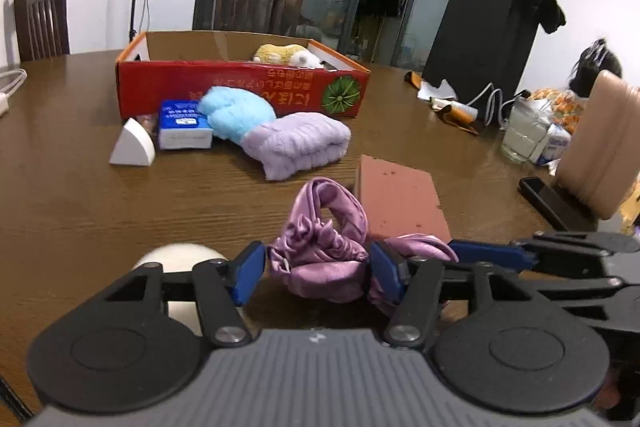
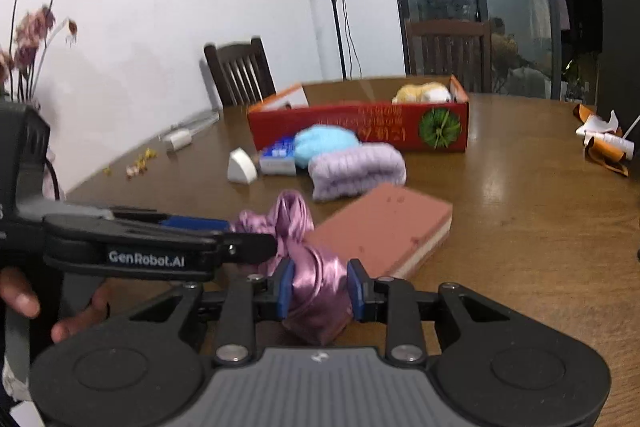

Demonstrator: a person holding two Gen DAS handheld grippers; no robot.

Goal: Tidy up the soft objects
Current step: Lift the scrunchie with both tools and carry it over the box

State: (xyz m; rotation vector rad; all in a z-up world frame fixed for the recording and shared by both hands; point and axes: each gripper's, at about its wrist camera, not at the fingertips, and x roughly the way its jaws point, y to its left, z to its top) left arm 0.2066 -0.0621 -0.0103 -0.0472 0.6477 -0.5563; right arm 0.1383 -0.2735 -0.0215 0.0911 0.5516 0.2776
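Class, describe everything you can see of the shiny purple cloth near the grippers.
The purple cloth is glossy, satin-like fabric, crumpled and twisted into a loose knot with a loop standing up. It rests on the brown wooden table, beside a pink sponge block. Both grippers have it between their jaws: the left gripper on one bunch, the right gripper pinching another fold.

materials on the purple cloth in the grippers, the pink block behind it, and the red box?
Purple cloth: looks like satin or a similar silky fabric; glossy sheen, soft bunched folds.
Pink block: probably foam or sponge; matte, small pits on top, paler layer along the side.
Red box: cardboard; brown raw inside, glossy printed red outside, folded flaps.
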